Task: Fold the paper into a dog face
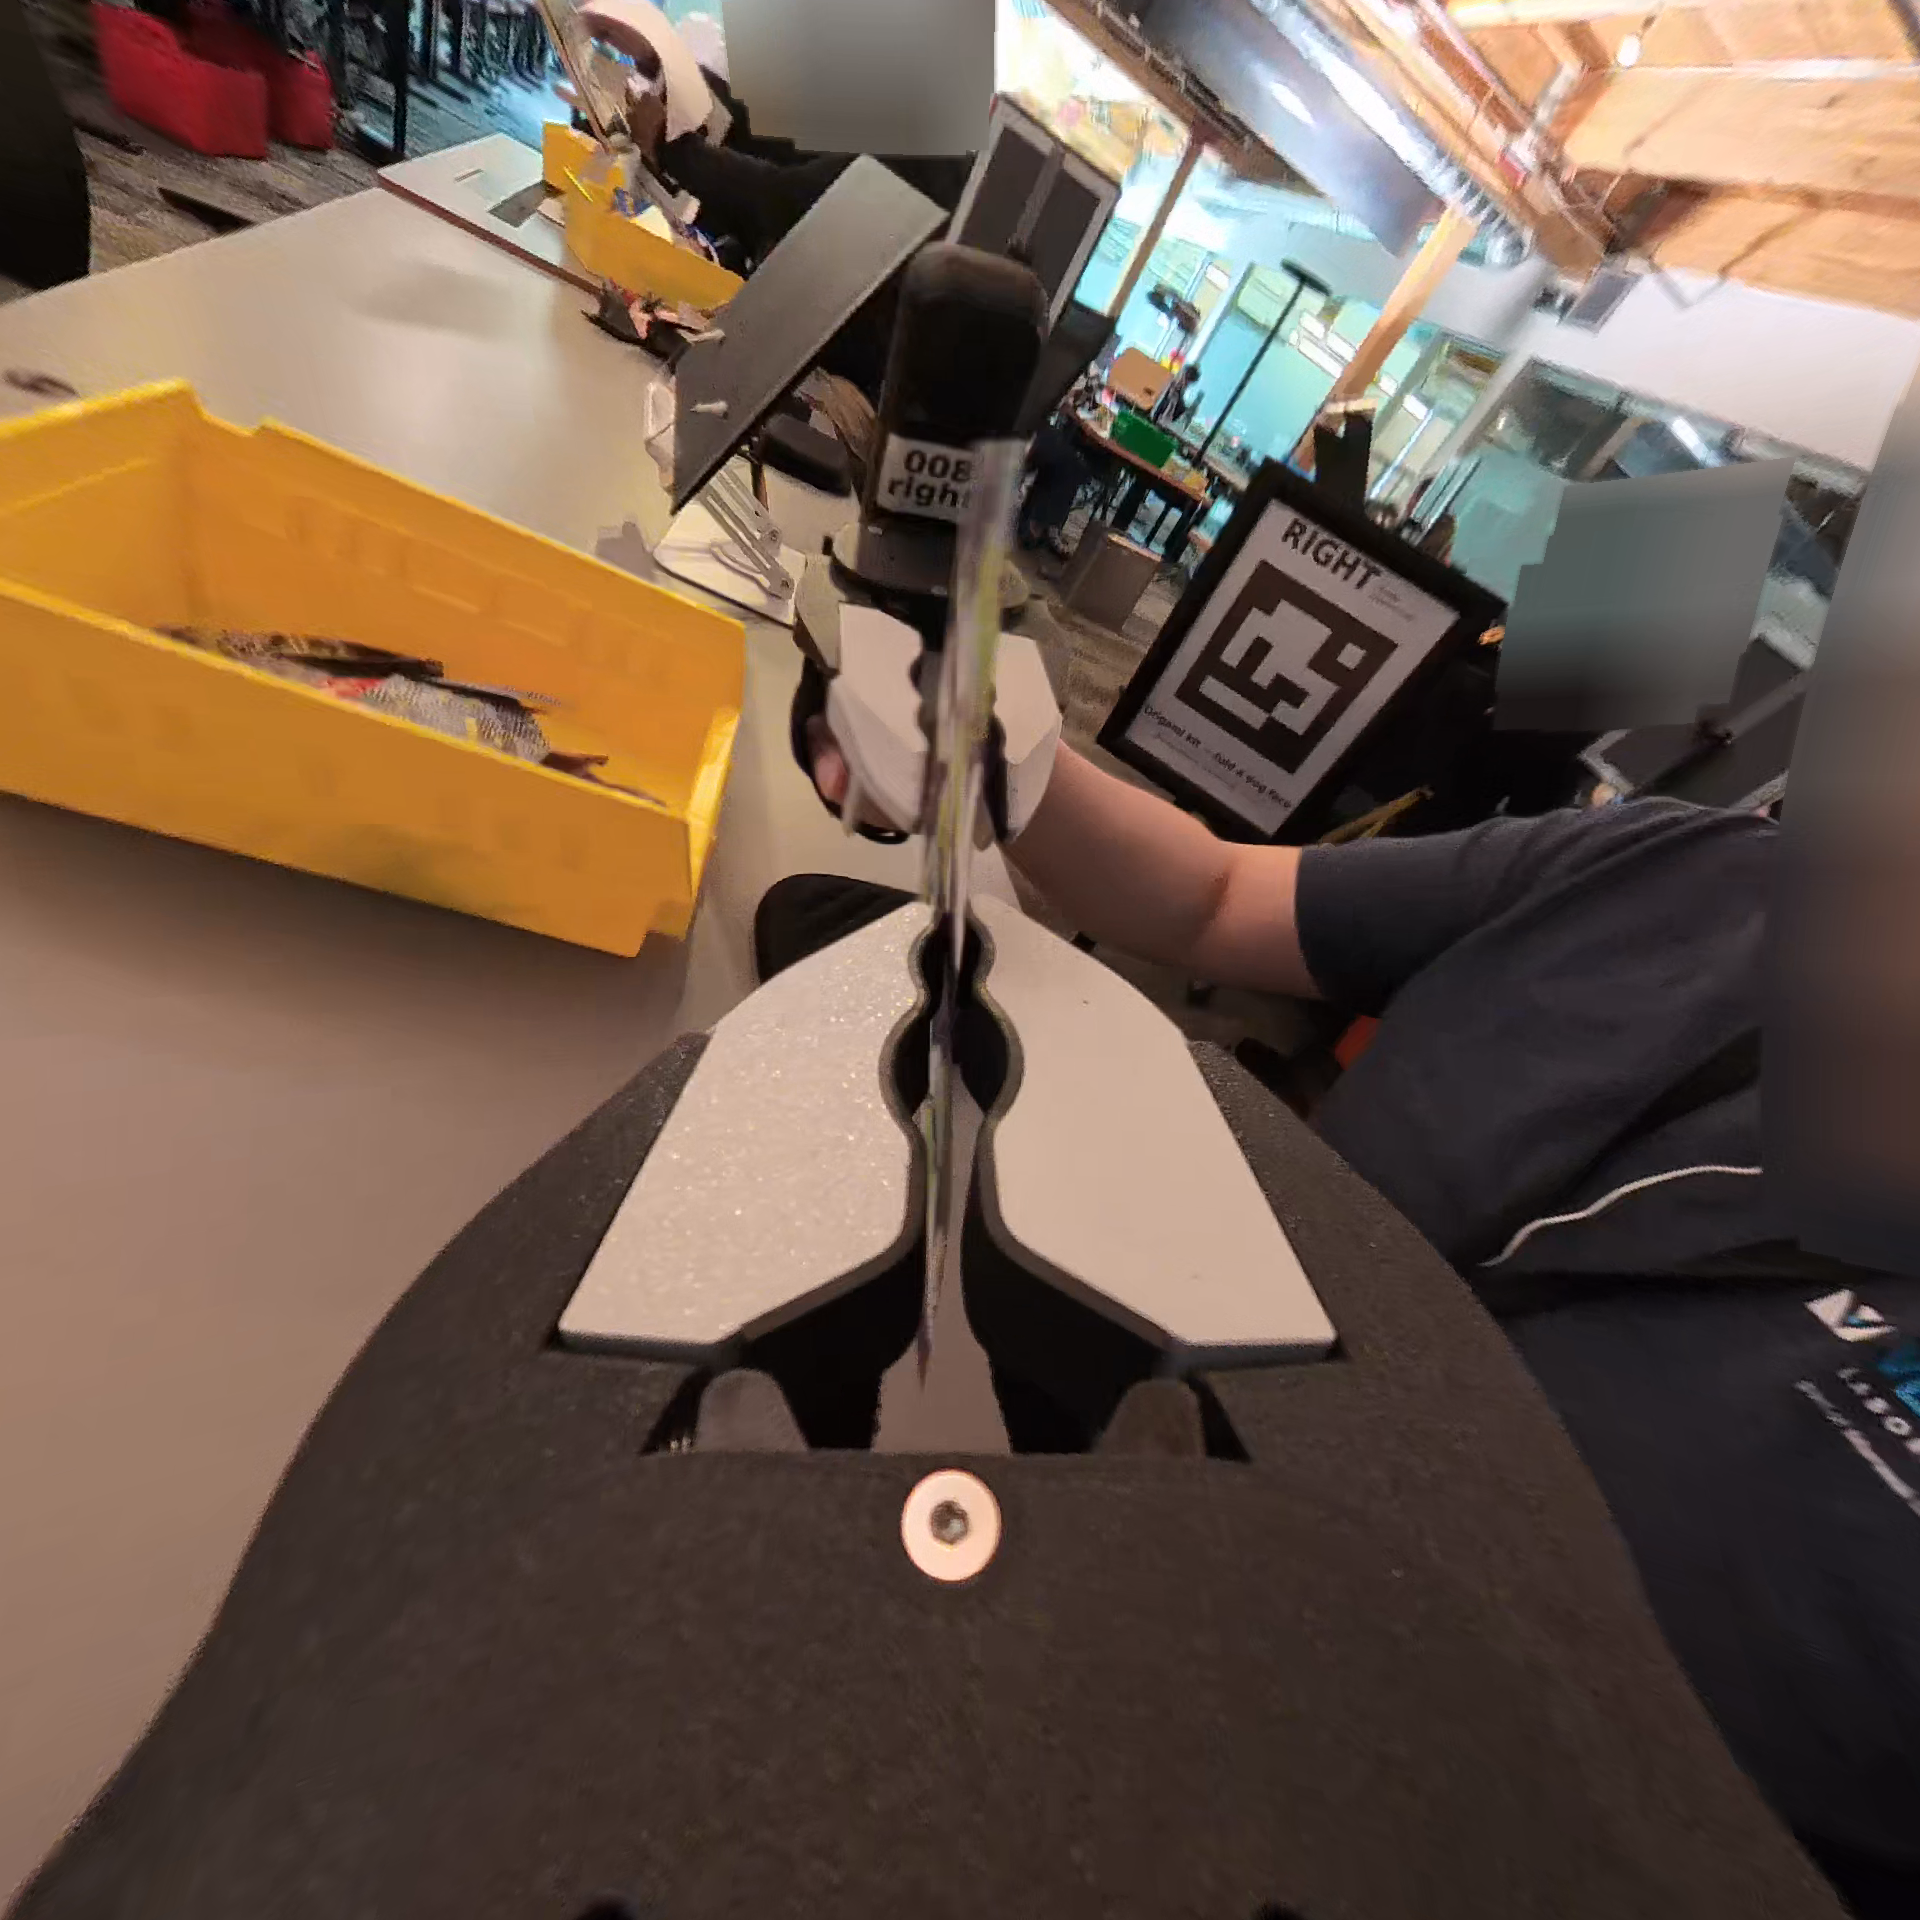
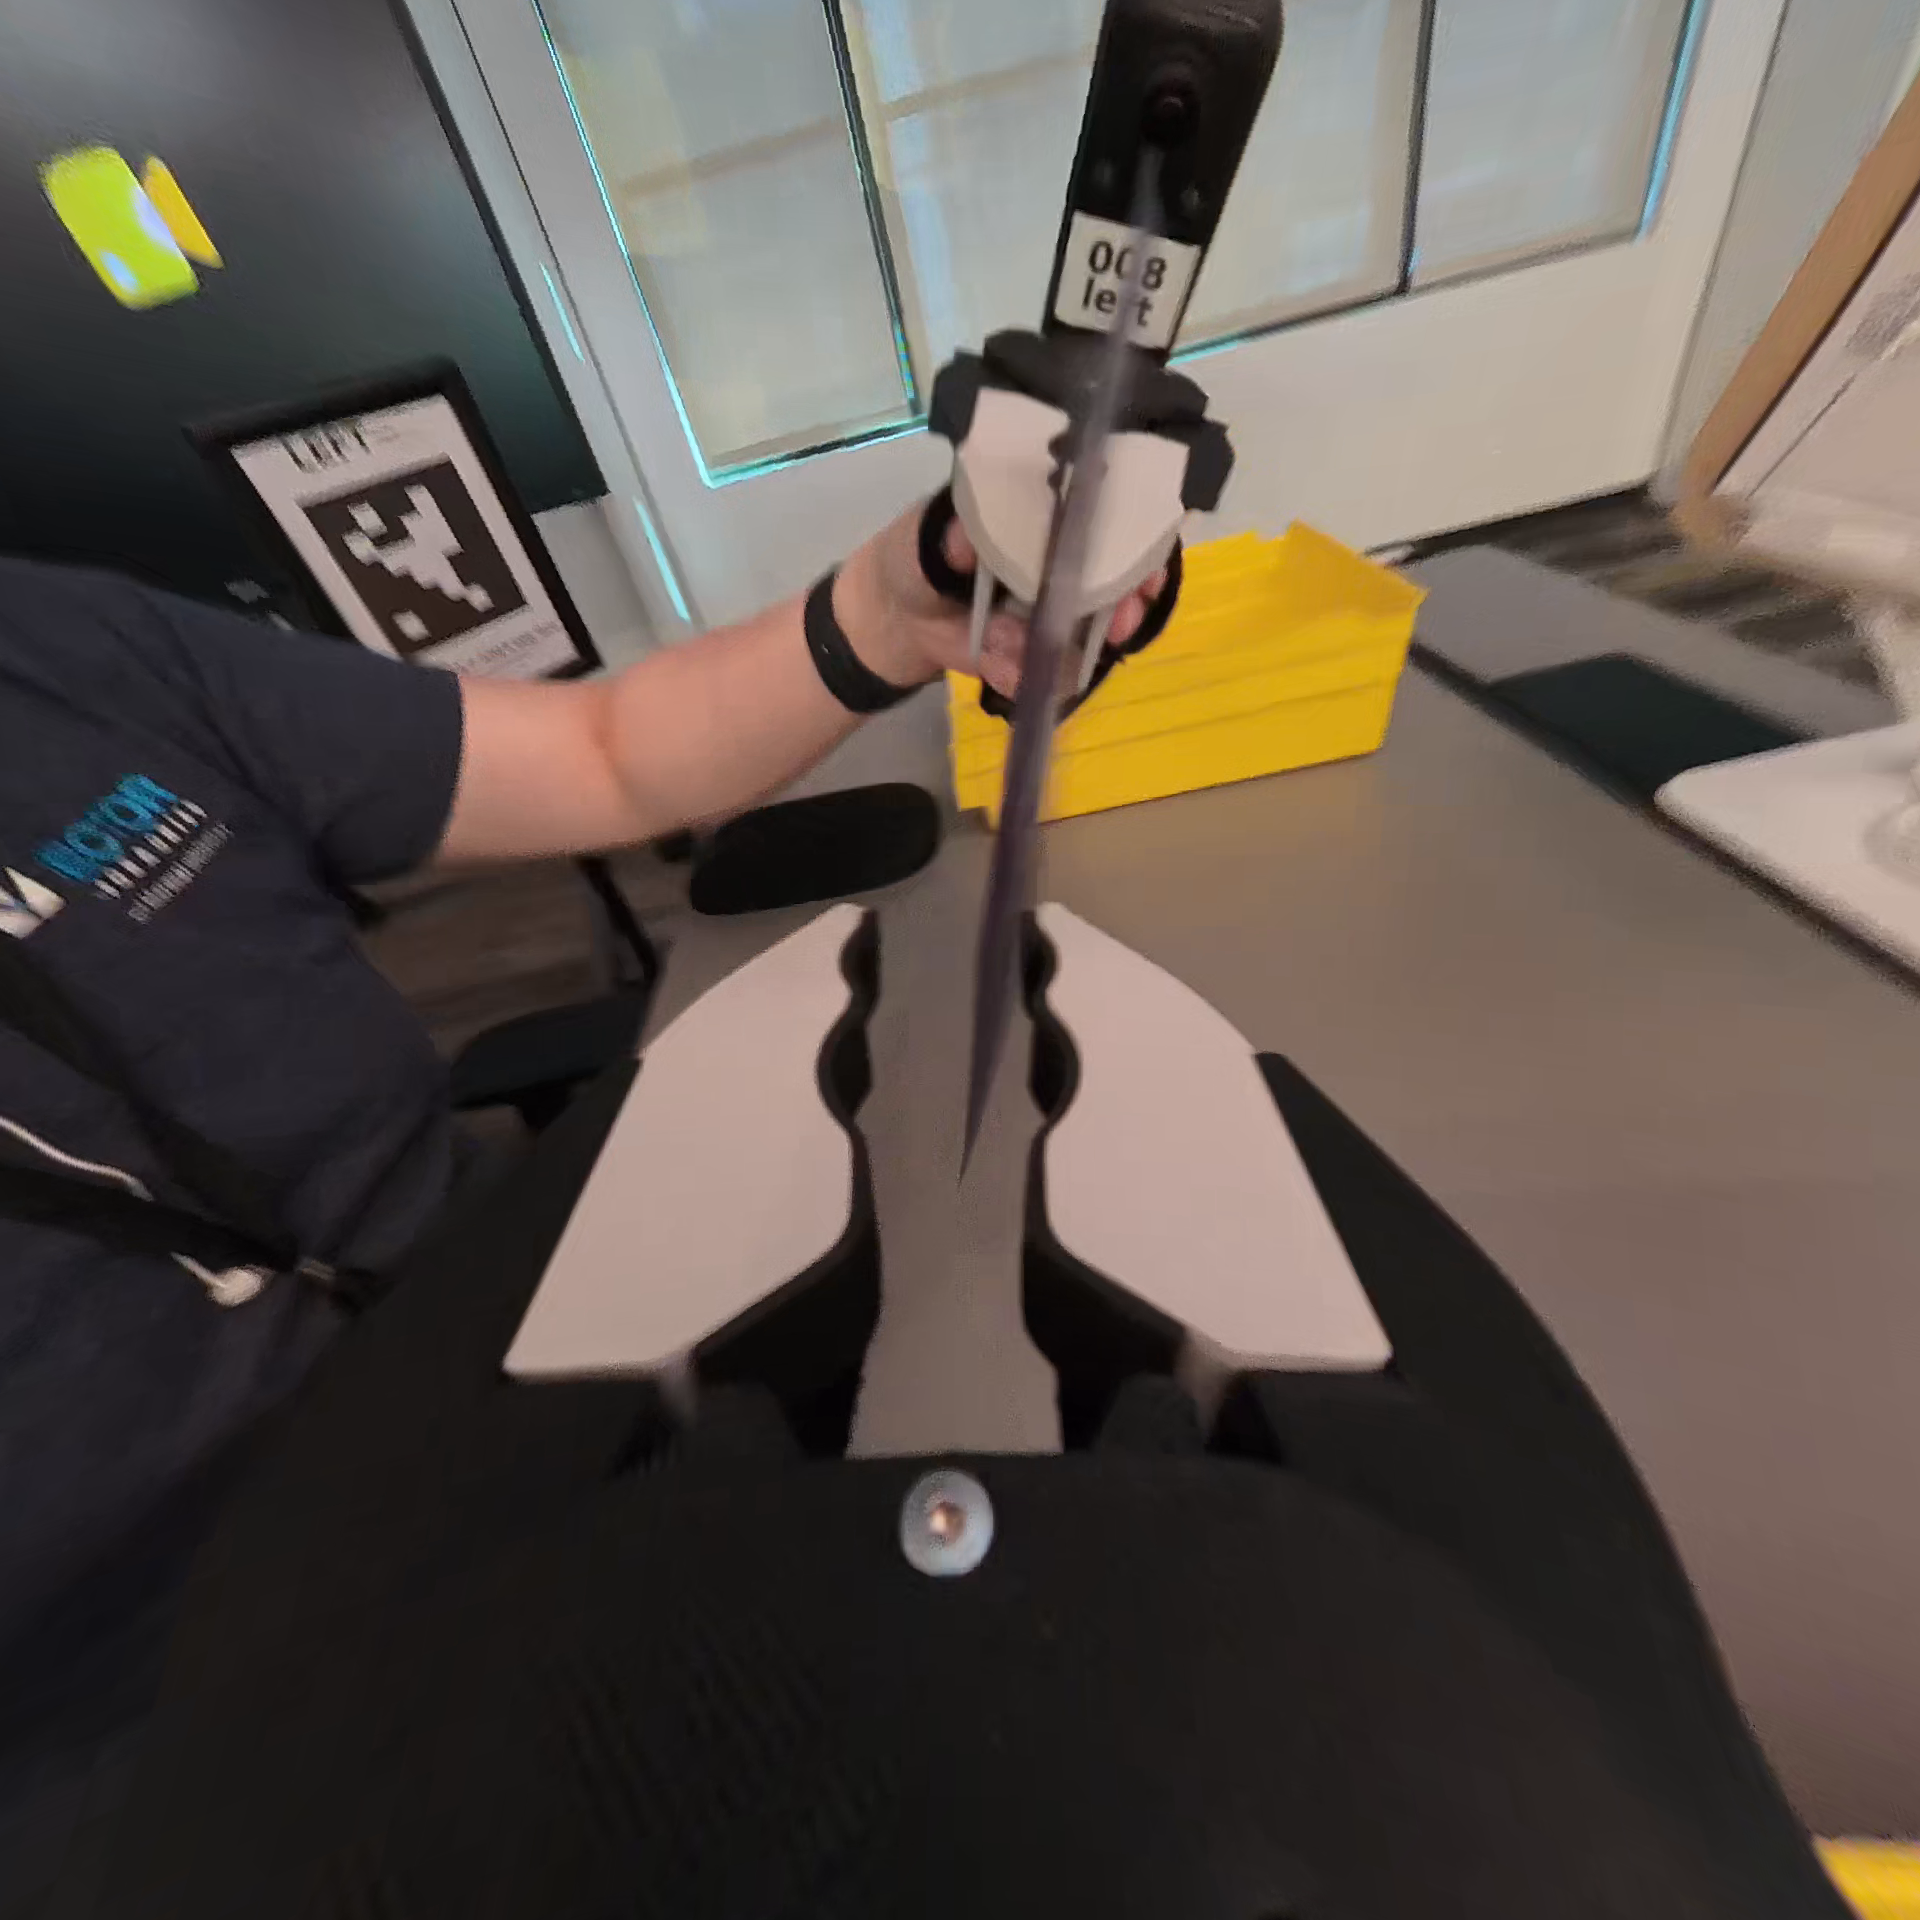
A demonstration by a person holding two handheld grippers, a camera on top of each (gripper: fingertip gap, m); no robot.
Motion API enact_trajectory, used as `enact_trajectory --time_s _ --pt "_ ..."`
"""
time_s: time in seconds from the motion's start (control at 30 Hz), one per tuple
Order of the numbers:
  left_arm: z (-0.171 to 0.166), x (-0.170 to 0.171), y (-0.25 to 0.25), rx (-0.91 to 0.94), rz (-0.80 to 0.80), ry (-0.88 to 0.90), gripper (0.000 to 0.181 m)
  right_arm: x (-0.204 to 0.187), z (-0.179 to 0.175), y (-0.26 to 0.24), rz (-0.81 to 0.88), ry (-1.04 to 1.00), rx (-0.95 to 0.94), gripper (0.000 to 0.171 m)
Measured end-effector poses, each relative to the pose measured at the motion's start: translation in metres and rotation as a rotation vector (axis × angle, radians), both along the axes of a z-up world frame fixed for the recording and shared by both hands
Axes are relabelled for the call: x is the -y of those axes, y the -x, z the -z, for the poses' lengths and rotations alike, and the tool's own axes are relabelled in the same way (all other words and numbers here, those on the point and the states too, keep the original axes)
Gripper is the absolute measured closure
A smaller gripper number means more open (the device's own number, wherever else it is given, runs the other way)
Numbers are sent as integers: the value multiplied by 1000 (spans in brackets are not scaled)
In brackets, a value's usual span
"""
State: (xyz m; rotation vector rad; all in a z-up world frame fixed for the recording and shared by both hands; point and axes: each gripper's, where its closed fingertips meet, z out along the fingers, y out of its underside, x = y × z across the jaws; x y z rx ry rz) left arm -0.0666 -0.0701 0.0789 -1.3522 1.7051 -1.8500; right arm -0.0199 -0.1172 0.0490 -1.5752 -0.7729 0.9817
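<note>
The paper (image 1: 940, 1143) is a thin printed sheet seen edge-on, held in the air above the grey table (image 1: 208, 1143). My left gripper (image 1: 951, 925) is shut on it, with the sheet pinched between the white fingers. In the right wrist view the paper (image 2: 1013, 883) runs from the far left gripper (image 2: 1060, 613) down into the gap of my right gripper (image 2: 951, 920). The right gripper's jaws stand apart on either side of the sheet's edge without pinching it. The right gripper (image 1: 935, 810) also shows facing me in the left wrist view.
A yellow bin (image 1: 416, 810) with paper scraps sits on the table to the left; it also shows in the right wrist view (image 2: 1247, 675). A tilted black board on a stand (image 1: 800, 322) is behind it. Framed marker signs (image 1: 1299, 655) (image 2: 405, 530) stand beside the person holding the grippers. The left gripper's tips are roughly 8 cm from the right gripper's.
</note>
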Motion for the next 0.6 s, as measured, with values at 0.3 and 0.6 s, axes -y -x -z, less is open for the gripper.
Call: enact_trajectory --time_s 0.3,0.6 --pt "-160 39 37 1 20 -255 181 -26 -69 -63 498 -807 585 112" --pt "-204 49 38 -55 -69 -218 181 21 -169 -1 838 -1669 735 103"
